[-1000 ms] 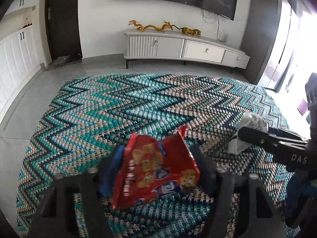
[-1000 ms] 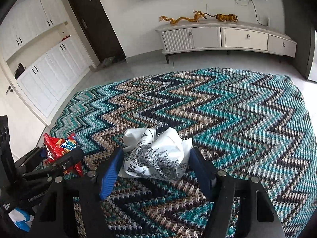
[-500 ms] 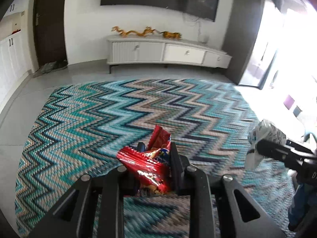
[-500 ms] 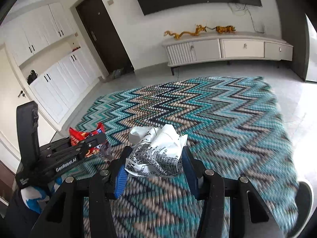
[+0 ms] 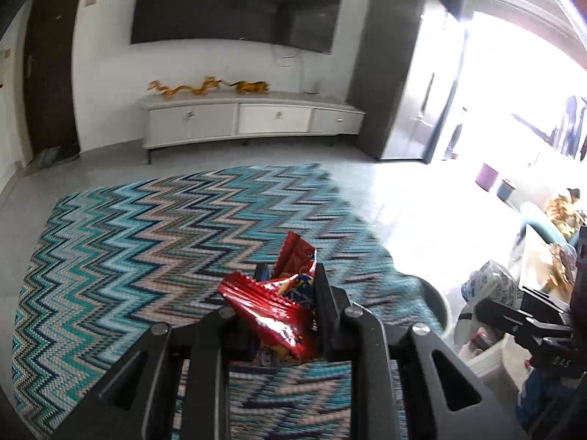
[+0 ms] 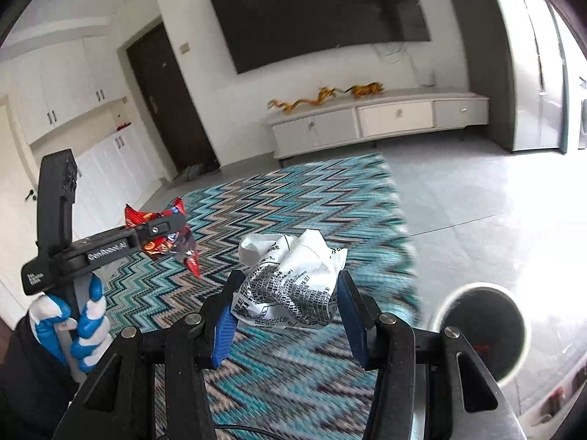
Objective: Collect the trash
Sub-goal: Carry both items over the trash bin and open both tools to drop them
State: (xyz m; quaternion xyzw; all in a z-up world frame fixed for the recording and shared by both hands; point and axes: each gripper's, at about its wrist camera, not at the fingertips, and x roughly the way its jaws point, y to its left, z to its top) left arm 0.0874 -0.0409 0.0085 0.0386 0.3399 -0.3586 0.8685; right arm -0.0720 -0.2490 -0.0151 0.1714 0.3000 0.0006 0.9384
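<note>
1. Across the floor below both grippers spreads a zigzag rug (image 5: pixel 154 242) in teal, tan and navy, reaching toward the far wall; pale floor tiles (image 6: pixel 477 198) lie bare to its right.
2. Against the far wall stands a low white cabinet (image 5: pixel 253 119), with golden dragon figurines (image 5: pixel 205 86) on top and a dark television (image 5: pixel 238 3) mounted above.
3. Near the rug's right edge, on the tiles, sits a round trash bin (image 6: pixel 480 326) with a pale rim and dark inside, low and right of the right gripper.
4. Held above the rug, the right gripper (image 6: pixel 286 315) has its blue-padded fingers partly closed on a crumpled white printed wrapper (image 6: pixel 293 286), squeezed between them.
5. Left of it, the left gripper (image 5: pixel 286 297) is closed tight on a crumpled red snack bag (image 5: pixel 279 308), which sticks up past the fingertips; a blue-and-white glove (image 6: pixel 77 319) grips its handle.
</note>
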